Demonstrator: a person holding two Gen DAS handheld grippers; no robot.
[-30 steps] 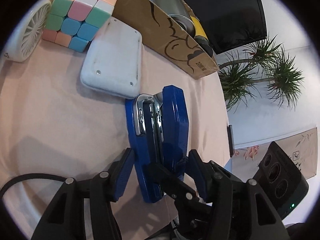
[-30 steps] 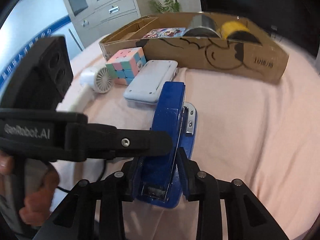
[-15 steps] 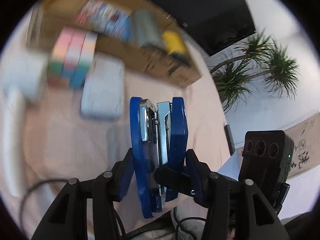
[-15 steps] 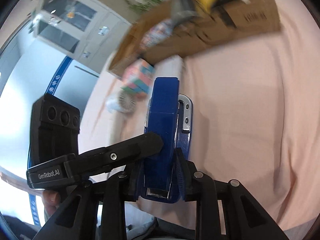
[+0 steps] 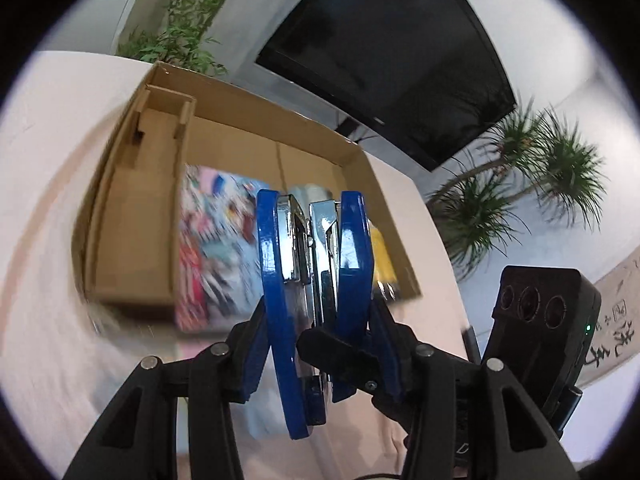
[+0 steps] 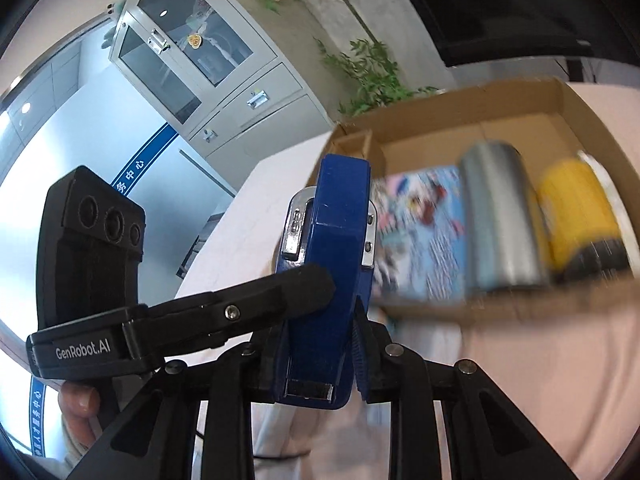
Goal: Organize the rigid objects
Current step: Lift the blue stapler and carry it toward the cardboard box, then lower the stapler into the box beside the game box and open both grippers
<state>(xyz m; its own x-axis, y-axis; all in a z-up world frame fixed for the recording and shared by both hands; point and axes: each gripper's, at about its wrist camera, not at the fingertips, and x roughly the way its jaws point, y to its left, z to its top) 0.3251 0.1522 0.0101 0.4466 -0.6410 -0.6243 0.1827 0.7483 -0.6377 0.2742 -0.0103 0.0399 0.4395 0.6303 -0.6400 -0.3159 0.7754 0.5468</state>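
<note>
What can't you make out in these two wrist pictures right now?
- Left wrist view: the printed picture on the flat colourful box is motion-blurred.
- Left wrist view: the blue metal stapler hides most of the yellow object.
- Right wrist view: the grey cylinder is smeared; any label is unreadable.

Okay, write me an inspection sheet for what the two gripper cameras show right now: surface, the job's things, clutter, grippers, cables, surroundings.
Surface: table under a pink cloth, partly blurred.
Job's things: blue stapler held clear of the cloth in front of the open cardboard box. In the box: a colourful printed flat item, grey cylinder, yellow cylinder.
Clutter: nothing seen.
Grippers: left gripper clamps the stapler across its two blue arms; right gripper clamps its rear end.
Cables: thin dark cable at the lower edge of the left view.
Surroundings: dark screen, potted plants, grey glass-door cabinet.
</note>
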